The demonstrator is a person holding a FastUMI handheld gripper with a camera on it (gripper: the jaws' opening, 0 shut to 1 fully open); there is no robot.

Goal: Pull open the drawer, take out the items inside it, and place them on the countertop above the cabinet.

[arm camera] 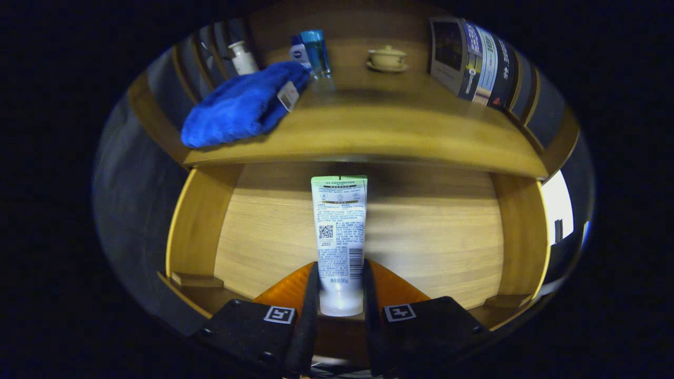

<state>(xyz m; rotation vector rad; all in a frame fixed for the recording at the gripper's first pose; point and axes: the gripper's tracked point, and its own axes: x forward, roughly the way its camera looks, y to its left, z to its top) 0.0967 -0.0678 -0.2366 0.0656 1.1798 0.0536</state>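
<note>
A white tube with a green end [339, 231] stands out lengthwise from between my fingers, its cap end clamped by both pads. My gripper [340, 287] is shut on that tube, over the open wooden drawer [432, 231]. Beyond and above the drawer runs the wooden countertop [379, 131]. A blue towel [239, 108] with a small tag lies on the countertop's left part.
At the back of the countertop stand a white bottle [243, 57], a small white-and-blue tub with a blue tumbler [318, 51], and a lidded tea cup on a saucer [387, 58]. Several books [476, 63] lean at the right. Drawer side walls [197, 221] flank the tube.
</note>
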